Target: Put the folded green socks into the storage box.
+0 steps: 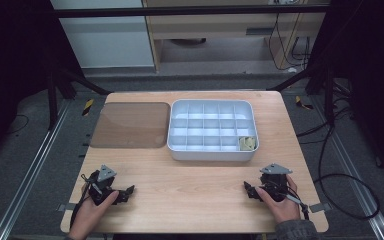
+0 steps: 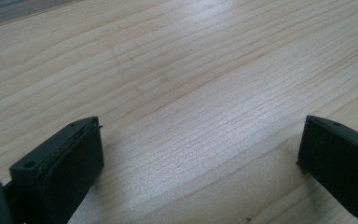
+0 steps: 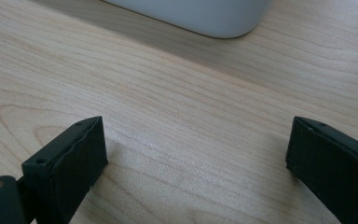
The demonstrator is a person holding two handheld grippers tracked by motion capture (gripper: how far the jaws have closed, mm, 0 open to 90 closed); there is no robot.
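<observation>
Grippers, two, hand-held, parked at the near edge of a pale wooden table [image 1: 195, 190]: left gripper [image 1: 125, 194] at the near left, right gripper [image 1: 249, 190] at the near right, each resting low on the wood with jaws spread wide and nothing between them, a posture that reads as a ready position, well apart from the work. Tray [image 1: 212, 152], white, divided into small compartments, at the far centre-right; its rounded near wall appears at the top of the right gripper view. One compartment, near right corner, holds a small yellowish item [image 1: 248, 143], too small to identify. Lid [image 1: 130, 125], tinted and translucent, flat on the table just left of the tray, likely set aside to give access. Surroundings: grey floor, dark frame legs, trailing cables, a cabinet beyond.
</observation>
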